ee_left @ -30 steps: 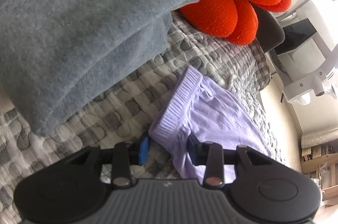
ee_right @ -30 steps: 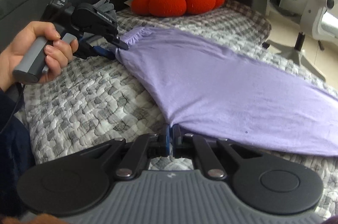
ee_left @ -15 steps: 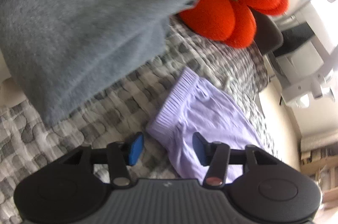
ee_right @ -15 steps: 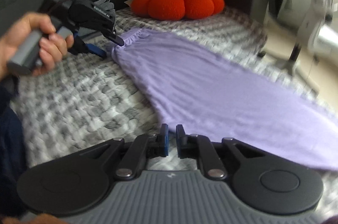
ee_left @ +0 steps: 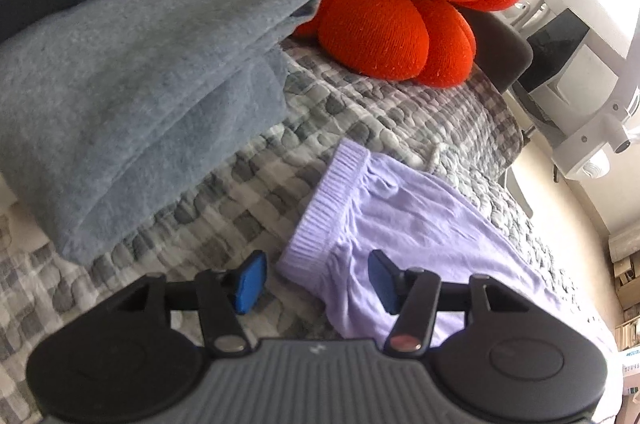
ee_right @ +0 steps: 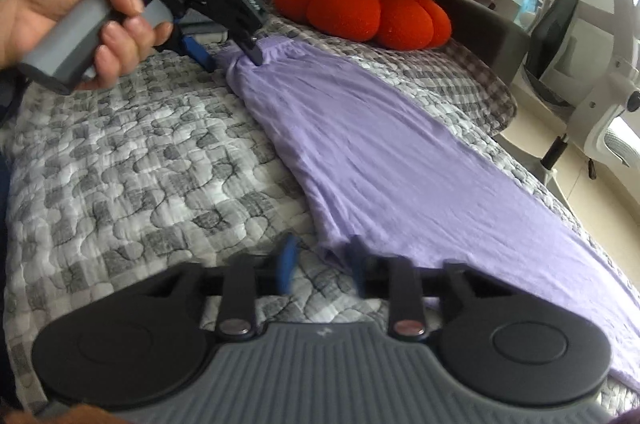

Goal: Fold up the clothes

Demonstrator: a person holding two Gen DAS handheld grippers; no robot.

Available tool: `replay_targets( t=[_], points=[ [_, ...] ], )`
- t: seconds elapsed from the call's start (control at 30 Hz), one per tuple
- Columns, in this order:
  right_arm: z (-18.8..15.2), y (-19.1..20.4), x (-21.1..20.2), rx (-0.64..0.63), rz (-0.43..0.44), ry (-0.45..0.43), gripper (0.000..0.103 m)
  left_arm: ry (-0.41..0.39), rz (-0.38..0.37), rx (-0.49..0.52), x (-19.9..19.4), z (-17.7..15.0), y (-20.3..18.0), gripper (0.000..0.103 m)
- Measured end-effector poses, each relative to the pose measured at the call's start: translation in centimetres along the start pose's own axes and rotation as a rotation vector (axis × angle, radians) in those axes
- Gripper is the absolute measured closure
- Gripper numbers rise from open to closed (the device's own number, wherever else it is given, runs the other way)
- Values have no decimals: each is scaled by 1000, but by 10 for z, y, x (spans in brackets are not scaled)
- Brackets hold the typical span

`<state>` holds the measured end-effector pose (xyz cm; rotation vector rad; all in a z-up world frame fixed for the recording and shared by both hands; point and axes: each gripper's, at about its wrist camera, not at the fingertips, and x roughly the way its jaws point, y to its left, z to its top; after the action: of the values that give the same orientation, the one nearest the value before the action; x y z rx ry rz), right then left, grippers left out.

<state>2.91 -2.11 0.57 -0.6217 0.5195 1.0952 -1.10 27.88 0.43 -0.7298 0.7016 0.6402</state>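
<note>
Both grippers have let go of the purple garment (ee_right: 384, 151), which a second ago was pinched at two points and now lies flat, running from upper centre to lower right of the right view across the quilt (ee_right: 132, 175). The left gripper (ee_left: 316, 278), low centre in its own view, stands released: its pads straddle the ribbed waistband corner without pressing it, and they are drawing slightly in again. The right gripper (ee_right: 320, 264), clenched on the garment's near edge before, is opening, with a fold of cloth loose between its pads. I judge the smoothing done; a fresh grasp for the fold comes next. The grey stack (ee_left: 132, 95) sits upper left.
</note>
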Motion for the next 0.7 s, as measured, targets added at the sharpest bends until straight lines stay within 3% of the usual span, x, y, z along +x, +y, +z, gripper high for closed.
replay_targets(
  t=[0.03, 0.07, 0.2, 0.33, 0.5, 0.57, 0.7],
  points=[
    [0, 1, 0, -11, -17, 8, 95, 7, 2, -8, 2, 1, 2, 66],
    [0, 1, 0, -18, -25, 15, 98, 14, 5, -16, 3, 1, 4, 72],
    [-1, -3, -9, 6, 23, -8, 99, -2, -14, -51, -1, 3, 11, 77],
    [0, -16, -23, 35, 73, -48, 99, -49, -16, -44, -10, 6, 14, 78],
    [-4, -14, -11, 36, 81, 14, 100, -35, 73, 98, -4, 2, -3, 78],
    [-2, -13, -9, 41, 75, 18, 99, -26, 76, 108, -2, 2, -4, 77],
    [1, -16, -10, 68, 75, 11, 99, -31, 71, 88, -6, 7, 3, 67]
  ],
)
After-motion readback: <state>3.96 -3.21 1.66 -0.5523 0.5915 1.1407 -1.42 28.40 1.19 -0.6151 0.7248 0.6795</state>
